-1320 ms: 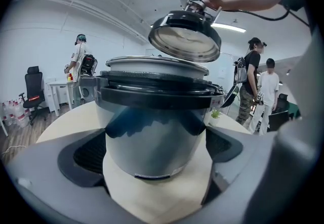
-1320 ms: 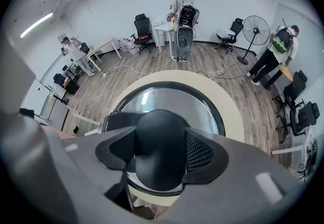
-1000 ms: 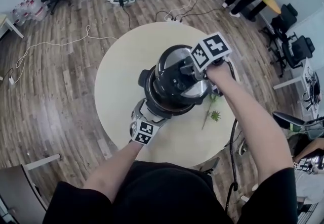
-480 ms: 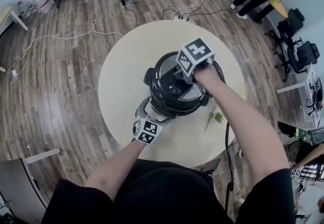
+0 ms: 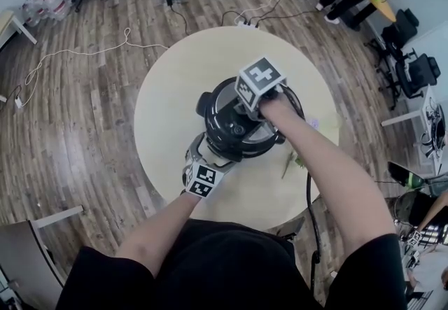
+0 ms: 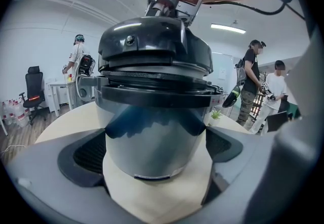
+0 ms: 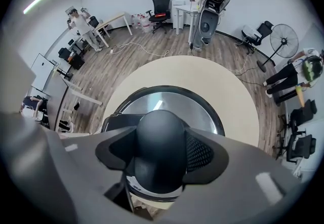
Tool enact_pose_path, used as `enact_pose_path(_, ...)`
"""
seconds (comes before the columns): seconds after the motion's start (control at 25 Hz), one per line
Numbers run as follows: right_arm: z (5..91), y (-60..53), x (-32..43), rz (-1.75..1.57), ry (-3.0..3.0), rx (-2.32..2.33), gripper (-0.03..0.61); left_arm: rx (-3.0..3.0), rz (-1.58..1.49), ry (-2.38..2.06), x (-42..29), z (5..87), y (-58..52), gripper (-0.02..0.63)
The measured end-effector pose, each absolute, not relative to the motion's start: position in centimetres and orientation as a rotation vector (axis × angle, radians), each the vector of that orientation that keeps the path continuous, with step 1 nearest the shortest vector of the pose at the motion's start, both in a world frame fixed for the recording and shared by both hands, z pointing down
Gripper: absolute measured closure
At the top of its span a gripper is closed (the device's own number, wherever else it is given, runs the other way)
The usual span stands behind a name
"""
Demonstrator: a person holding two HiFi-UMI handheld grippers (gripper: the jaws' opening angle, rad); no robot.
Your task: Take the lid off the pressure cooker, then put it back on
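- Right gripper [image 7: 160,160]: reaches down from above. Its pads [image 7: 201,153] are clamped on the round black lid knob [image 7: 161,134], one pad on each side.
- Left gripper [image 6: 154,157]: jaws spread wide, with the pads [image 6: 87,153] set against opposite flanks of the steel body of the pressure cooker [image 6: 154,127], low near its base. They appear to brace the body.
- Lid [image 6: 152,41]: black and domed, resting on the cooker's rim. It looks slightly uneven in the left gripper view, and whether it is locked cannot be told.
- Position: the cooker stands at the centre of the round table [image 5: 168,92], with the left gripper at its 7 o'clock.
- Contents: the lid covers the pot, so nothing inside can be seen.
- Surroundings: a plant sprig [image 5: 295,159] lies at the cooker's 4 o'clock. A black cable [image 5: 308,196] drops past the table edge at 5 o'clock.
- Risk 1: the smooth, rounded knob may slip between the pads if it is twisted hard.
- Risk 2: a tilted lid may jam on the rim instead of seating.
- Risk 3: if the left brace is loose, the pot may turn with the lid or skid toward the sprig.
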State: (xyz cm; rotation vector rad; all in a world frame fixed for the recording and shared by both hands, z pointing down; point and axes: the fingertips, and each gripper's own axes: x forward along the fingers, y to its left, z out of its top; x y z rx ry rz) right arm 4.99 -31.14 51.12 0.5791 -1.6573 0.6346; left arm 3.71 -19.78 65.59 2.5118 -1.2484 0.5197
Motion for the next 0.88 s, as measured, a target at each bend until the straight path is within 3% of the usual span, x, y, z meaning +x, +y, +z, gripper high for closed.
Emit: enact_pose_path(0.88,52.3,-30.1,5.2,0.527,-1.702,0.546,0.290,2.509,0.523,-1.242,3.6,65.4,-19.9,0.023)
